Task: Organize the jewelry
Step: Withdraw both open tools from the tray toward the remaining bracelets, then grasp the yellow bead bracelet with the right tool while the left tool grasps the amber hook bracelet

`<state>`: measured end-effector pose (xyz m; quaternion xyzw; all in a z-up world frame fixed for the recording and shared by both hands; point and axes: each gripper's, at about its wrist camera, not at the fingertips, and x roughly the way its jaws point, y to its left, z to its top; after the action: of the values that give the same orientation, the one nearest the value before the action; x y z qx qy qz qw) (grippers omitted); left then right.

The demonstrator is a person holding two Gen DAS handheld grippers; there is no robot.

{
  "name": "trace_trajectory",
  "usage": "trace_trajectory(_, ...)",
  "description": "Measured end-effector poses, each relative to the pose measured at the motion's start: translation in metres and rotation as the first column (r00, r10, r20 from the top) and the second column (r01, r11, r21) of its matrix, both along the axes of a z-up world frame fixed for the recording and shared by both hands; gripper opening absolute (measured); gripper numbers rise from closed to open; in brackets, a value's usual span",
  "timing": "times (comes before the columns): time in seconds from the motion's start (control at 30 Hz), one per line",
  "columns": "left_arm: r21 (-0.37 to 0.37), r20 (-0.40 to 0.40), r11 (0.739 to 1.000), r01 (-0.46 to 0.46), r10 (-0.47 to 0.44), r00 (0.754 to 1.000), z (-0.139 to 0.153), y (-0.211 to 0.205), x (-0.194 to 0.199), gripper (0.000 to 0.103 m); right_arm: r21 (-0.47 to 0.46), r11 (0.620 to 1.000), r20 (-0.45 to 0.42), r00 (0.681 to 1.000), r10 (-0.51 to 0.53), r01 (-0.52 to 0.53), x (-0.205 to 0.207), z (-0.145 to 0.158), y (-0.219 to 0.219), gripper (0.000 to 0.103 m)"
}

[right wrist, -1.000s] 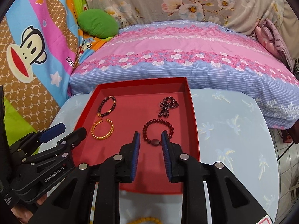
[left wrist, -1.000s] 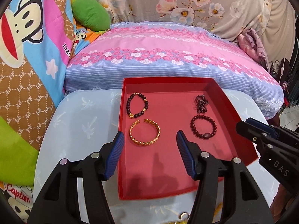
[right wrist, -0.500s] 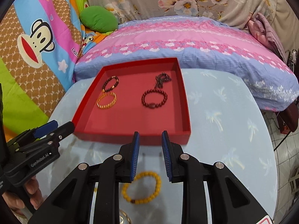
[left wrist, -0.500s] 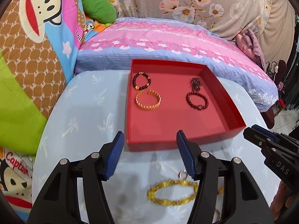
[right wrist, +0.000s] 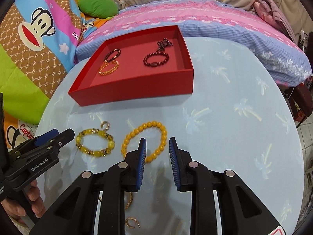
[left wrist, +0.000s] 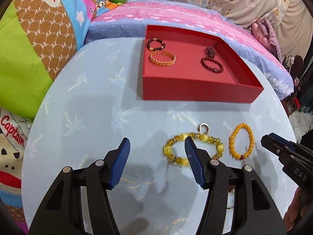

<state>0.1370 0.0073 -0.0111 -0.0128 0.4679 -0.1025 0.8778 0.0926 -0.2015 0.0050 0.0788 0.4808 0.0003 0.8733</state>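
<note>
Meanwhile, both black grippers with blue pads hover empty over the pale blue palm-print tablecloth [right wrist: 225,117]: the left gripper [left wrist: 156,146] gapes about halfway near the yellow glass-bead bracelet [left wrist: 193,149], the right gripper [right wrist: 157,146] is narrowly parted over the orange round-bead bracelet [right wrist: 144,141]. Beyond them, the shallow red cardboard tray [right wrist: 137,86] holds four pieces, one seemingly a dark chain.

Round table [right wrist: 225,117] under light blue cloth with pale palm print. On it: red tray [right wrist: 137,86] at the far side, then nearer, side by side and apart, a yellow glass-bead bracelet [right wrist: 93,143] with a small gold ring [right wrist: 105,125] just beside its far edge, and an orange bead bracelet [right wrist: 144,135]. Gold hoop pieces [right wrist: 132,223] lie at the near edge, partly hidden.
</note>
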Motion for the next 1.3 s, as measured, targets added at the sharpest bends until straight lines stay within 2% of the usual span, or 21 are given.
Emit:
trace_trajectory(0.33, 0.038, -0.026, 0.999, 0.019, -0.018, 0.999, -0.020, -0.013, 0.004, 0.055, -0.018, 1.000, -0.019, 1.000, -0.009, 0.008, 0.005, -0.012, 0.002, 0.025)
trace_trajectory(0.63, 0.087, 0.016, 0.996, 0.035, -0.037, 0.999, -0.024, -0.020, 0.003, 0.054, -0.048, 0.999, -0.034, 0.999, -0.016, 0.014, 0.017, -0.027, 0.003, 0.025)
trace_trajectory(0.73, 0.089, 0.019, 0.995, 0.038, -0.040, 0.999, -0.023, -0.021, 0.004, 0.050, -0.071, 0.997, -0.027, 1.000, -0.009, 0.007, 0.018, -0.028, 0.006, 0.025)
trace_trajectory(0.87, 0.083, 0.022, 0.996, 0.043, -0.045, 0.999, -0.022, -0.022, 0.004, 0.038, -0.119, 0.993, -0.015, 1.000, 0.006, -0.008, 0.018, -0.029, 0.011, 0.022)
trace_trajectory(0.97, 0.077, 0.021, 0.996, 0.054, -0.055, 0.998, -0.021, -0.022, 0.004, 0.026, -0.127, 0.992, -0.012, 1.000, 0.017, -0.019, 0.017, -0.029, 0.012, 0.013)
trace_trajectory(1.0, 0.070, 0.019, 0.996, 0.058, -0.059, 0.998, -0.021, -0.022, 0.004, 0.018, -0.121, 0.992, -0.014, 1.000, 0.021, -0.023, 0.017, -0.029, 0.012, 0.009)
trace_trajectory(1.07, 0.048, 0.006, 0.997, 0.068, -0.068, 0.998, -0.020, -0.021, 0.004, 0.010, -0.115, 0.993, -0.020, 1.000, 0.022, -0.024, 0.016, -0.029, 0.012, 0.007)
trace_trajectory(1.3, 0.003, -0.018, 0.997, 0.077, -0.077, 0.997, -0.014, -0.018, 0.000, 0.010, -0.072, 0.997, -0.009, 1.000, 0.011, -0.011, 0.010, -0.019, 0.008, 0.007)
